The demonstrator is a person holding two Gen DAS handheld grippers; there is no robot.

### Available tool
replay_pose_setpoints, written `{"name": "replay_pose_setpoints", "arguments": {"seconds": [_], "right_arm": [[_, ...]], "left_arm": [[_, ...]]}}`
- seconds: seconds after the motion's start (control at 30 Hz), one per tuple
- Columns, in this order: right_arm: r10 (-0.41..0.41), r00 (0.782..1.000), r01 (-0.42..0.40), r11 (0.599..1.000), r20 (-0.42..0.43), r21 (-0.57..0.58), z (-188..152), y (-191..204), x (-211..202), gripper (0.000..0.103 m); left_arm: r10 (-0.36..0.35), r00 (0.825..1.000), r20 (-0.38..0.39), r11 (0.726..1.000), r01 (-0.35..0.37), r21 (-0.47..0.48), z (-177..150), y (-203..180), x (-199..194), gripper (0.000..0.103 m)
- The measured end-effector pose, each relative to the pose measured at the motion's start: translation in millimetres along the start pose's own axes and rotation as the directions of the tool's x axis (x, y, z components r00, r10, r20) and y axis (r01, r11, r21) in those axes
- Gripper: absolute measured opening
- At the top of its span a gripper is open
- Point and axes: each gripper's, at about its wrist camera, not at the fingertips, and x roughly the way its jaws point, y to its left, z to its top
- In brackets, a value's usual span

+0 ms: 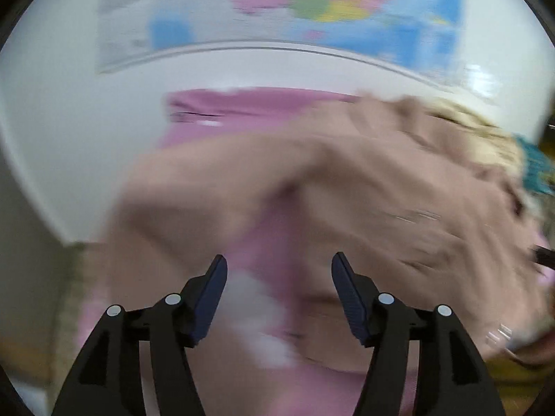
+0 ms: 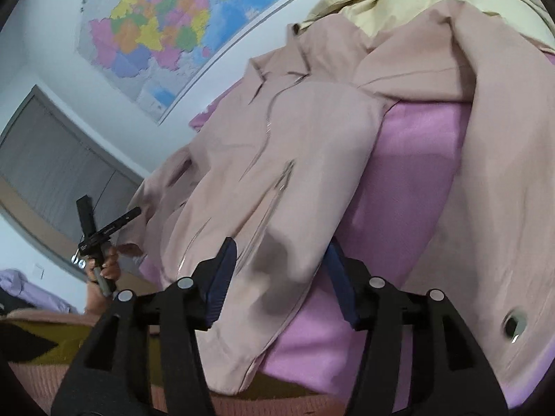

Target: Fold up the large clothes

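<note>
Left gripper [image 1: 279,270] fingers apart, nothing between them, over the beige jacket [image 1: 347,187]. Right gripper [image 2: 282,260] fingers spread around a jacket fold, not pinching it. Jacket lies crumpled on the pink sheet [image 2: 416,159] of the bed.

A coloured wall map [image 2: 166,38] was seen pinned to the white wall [image 1: 69,138], far ahead of the tool. Grey cabinet doors [image 2: 59,170] were seen low on the left, and a white wall switch [image 2: 39,271] below them.
</note>
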Motion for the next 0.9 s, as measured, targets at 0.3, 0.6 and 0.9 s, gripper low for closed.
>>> {"name": "replay_pose_setpoints", "arguments": {"seconds": [0.3, 0.6, 0.9], "right_arm": [[0.014, 0.999, -0.017, 0.998, -0.052, -0.059, -19.8, 19.8, 26.5, 0.058], [0.225, 0.964, -0.232, 0.972, 0.138, 0.034, 23.1, 28.0, -32.1, 0.006], [0.027, 0.999, -0.027, 0.999, 0.027, 0.019, 22.3, 16.9, -30.2, 0.009]], "left_arm": [[-0.078, 0.989, -0.128, 0.997, 0.079, 0.003, -33.3, -6.0, 41.9, 0.087], [-0.353, 0.927, -0.123, 0.935, 0.344, -0.09, -18.1, -26.2, 3.8, 0.005], [-0.302, 0.92, -0.249, 0.953, 0.297, -0.056, -37.3, -44.6, 1.6, 0.013]]}}
